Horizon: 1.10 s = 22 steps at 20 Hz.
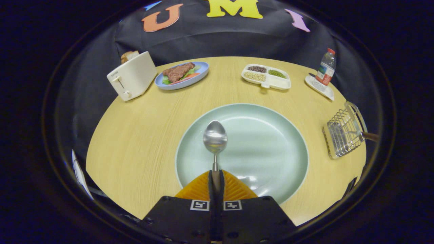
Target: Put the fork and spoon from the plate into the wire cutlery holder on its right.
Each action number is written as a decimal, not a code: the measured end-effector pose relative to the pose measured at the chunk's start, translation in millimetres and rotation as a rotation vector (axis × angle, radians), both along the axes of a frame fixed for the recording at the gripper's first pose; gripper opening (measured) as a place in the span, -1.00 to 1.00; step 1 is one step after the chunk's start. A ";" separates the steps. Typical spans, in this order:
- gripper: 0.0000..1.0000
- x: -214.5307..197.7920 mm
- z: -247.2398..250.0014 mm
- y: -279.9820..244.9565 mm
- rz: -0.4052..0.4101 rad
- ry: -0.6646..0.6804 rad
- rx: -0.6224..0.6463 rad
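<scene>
My hand-held gripper point(216, 183) clamps the spoon point(215, 139) by its handle above the plate point(271, 152). I judge the carry underway; next, swing right of the plate to the wire cutlery holder point(342, 134).

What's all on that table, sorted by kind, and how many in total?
Plates and trays: 4 (green plate, blue plate of food, split tray, small white dish)
Cutlery: 1 (spoon, clamped between the gripper fingers)
Toasters: 1 (toaster)
Bottles: 1 (bottle)
Wire holders: 1 (wire holder)
Total: 8
</scene>
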State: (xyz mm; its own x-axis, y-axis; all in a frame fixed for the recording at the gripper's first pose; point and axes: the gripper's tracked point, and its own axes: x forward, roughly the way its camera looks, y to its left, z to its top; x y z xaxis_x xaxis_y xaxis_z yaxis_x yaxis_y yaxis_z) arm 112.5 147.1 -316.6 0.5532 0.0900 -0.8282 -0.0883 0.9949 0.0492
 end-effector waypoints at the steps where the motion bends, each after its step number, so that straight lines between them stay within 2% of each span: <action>1: -0.99 -0.3 3.4 -1.2 0.000 -0.007 0.006; 13: -0.99 -19.5 90.1 -39.7 -0.014 -0.194 0.102; 22: -0.99 -29.1 143.4 -112.7 -0.114 -0.298 0.127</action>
